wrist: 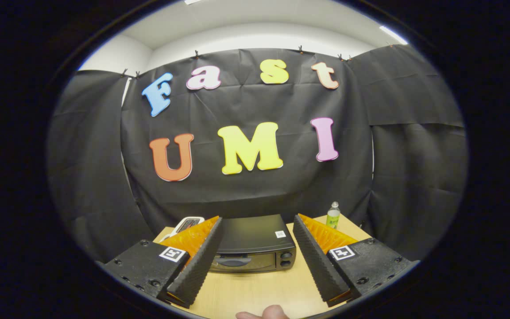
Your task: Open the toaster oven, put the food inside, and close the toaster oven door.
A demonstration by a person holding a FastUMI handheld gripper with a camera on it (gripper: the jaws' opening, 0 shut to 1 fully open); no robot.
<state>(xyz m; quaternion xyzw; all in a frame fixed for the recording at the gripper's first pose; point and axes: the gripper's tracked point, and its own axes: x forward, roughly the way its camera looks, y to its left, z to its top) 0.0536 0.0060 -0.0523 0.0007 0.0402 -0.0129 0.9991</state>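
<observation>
Toaster oven (255, 246): black, boxy, matte flat top with a small white square sticker near its right rear corner. Set on the bench beyond the fingers, framed in the gap between them. Door closed; dark glass front with a curved handle across its upper part; two round knobs stacked at the right end of the front. Left end of the front hidden behind the left finger.

Gripper (255, 261): jaws wide apart, holding nothing. Fingers (199, 261) black with ribbed, sawtooth inner pads, orange ridged backing behind, black mounting blocks each bearing a square black-and-white marker.

Bench (259, 290): pale wood-grain surface, smooth, cut off by the fingers on both sides.

Bottle (333, 215): small, clear plastic, green label, pale cap; upright at the bench's far right, behind the right finger.

White device (187, 221): rounded casing at the bench's far left, mostly hidden by the left finger; kind unclear.

Fingertip (269, 312): person's, at the near bench edge, mostly cut off.
</observation>
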